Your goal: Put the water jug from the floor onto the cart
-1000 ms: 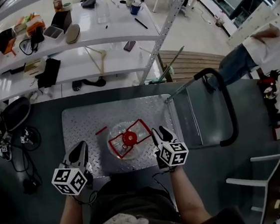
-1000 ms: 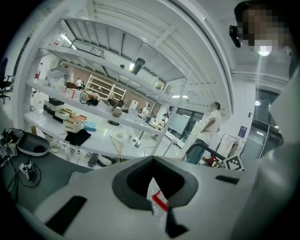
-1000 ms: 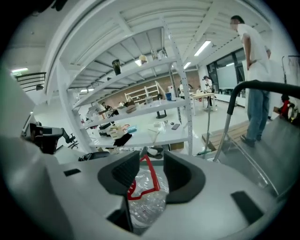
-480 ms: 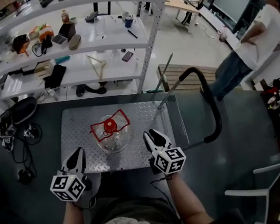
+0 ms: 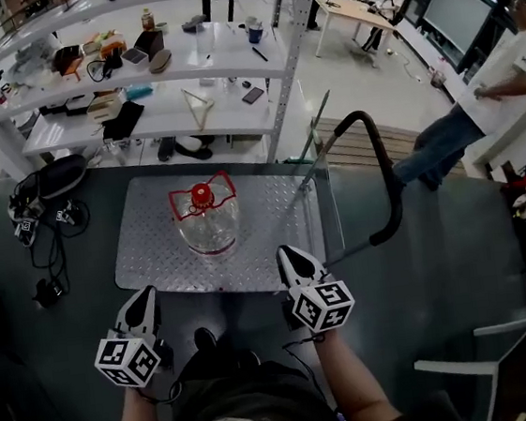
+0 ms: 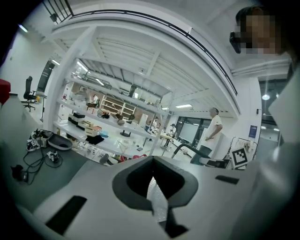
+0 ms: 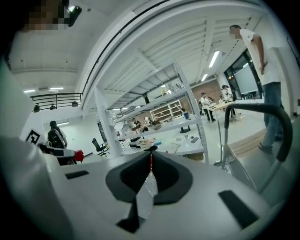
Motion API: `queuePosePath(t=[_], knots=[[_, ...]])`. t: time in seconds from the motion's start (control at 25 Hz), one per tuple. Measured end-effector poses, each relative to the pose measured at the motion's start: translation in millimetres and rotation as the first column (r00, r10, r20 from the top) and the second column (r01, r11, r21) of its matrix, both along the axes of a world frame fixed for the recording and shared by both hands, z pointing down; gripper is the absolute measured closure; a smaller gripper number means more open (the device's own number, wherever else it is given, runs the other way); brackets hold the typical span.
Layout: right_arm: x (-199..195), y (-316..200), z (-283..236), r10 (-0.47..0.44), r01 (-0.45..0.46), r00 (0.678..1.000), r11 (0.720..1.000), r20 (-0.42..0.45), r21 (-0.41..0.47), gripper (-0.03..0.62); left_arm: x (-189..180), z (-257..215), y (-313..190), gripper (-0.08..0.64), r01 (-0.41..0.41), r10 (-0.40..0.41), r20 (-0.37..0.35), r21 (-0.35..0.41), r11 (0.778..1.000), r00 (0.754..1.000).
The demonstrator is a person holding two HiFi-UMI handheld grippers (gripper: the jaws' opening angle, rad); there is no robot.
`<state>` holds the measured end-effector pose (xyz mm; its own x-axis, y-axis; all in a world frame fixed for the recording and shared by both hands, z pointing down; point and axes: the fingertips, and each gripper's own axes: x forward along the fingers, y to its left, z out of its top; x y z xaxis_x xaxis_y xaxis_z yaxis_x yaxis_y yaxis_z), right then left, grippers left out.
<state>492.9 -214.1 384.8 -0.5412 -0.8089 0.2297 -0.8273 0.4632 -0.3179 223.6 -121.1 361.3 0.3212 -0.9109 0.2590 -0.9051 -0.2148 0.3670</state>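
While the water jug [image 5: 206, 225] stands apart, left tool [image 5: 146, 295] is closed, right tool [image 5: 289, 253] just closed, both empty

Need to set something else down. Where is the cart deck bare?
The diamond-plate metal cart deck is bare right of the clear red-capped water jug, toward the black handle, and a narrower strip on its left. The white shelves behind are crowded.
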Motion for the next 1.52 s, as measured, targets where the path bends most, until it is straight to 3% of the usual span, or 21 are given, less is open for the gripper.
queuePosePath(t=[0.4, 0.92, 1.52], knots=[[-8.1, 72.1, 7.3, -0.002, 0.0, 0.998, 1.0, -0.056, -0.025, 0.592, 4.5, -1.3, 63.8, 0.552, 0.009, -0.008, -0.07, 0.009, 1.0, 0.998], [-57.7, 237.1, -0.4, -0.028, 0.029, 0.999, 1.0, -0.047, 0.011, 0.597, -36.1, 8.4, 239.5, 0.552, 0.021, -0.022, -0.102, -0.005, 1.0, 0.995], [-44.2, 379.7, -30.3, 0.029, -0.025, 0.997, 0.998, -0.067, 0.059, 0.6, -4.7, -19.8, 361.9, 0.552, -0.118, 0.122, -0.09, 0.047, 0.992, 0.988]])
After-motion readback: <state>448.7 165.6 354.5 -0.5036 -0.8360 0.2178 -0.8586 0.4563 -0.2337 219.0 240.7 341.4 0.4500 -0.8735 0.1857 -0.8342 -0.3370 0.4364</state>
